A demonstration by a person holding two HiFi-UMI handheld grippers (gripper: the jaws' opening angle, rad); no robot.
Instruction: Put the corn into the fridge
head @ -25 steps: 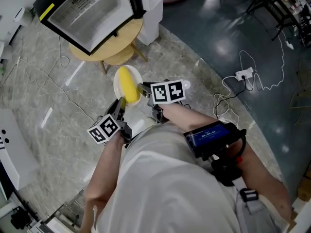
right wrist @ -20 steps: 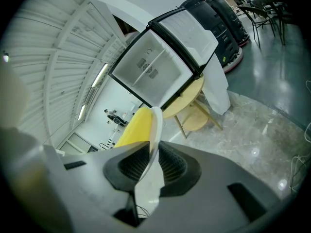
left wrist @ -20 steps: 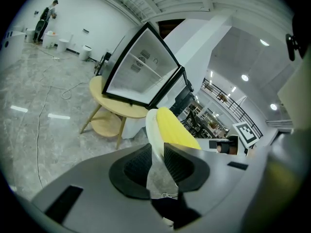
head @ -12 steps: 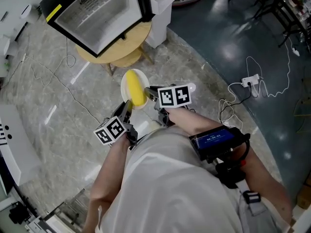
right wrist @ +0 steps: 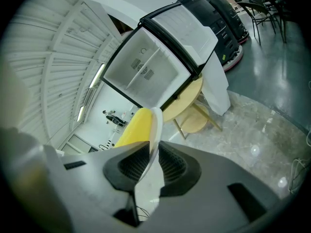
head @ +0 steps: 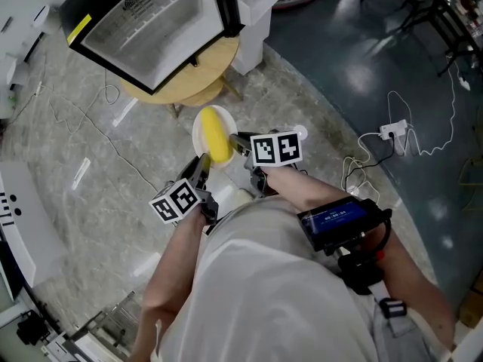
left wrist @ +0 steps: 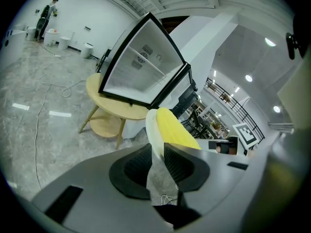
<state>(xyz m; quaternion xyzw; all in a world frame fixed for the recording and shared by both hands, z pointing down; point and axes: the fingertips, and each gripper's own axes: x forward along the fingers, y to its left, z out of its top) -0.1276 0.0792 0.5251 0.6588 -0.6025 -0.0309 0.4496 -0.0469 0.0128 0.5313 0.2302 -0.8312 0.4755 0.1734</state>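
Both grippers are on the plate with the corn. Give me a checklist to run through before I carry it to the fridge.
1. Left gripper shut on the plate rim: ok.
2. Right gripper shut on the plate rim at its other side: ok.
3. Corn lying on the plate: ok.
4. Fridge open, interior facing us: ok.
5. Plate fits on the shelf: cannot tell.

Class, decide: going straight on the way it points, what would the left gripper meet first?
Probably the open fridge, or the round table under it; depth is unclear. The plate it grips travels along.
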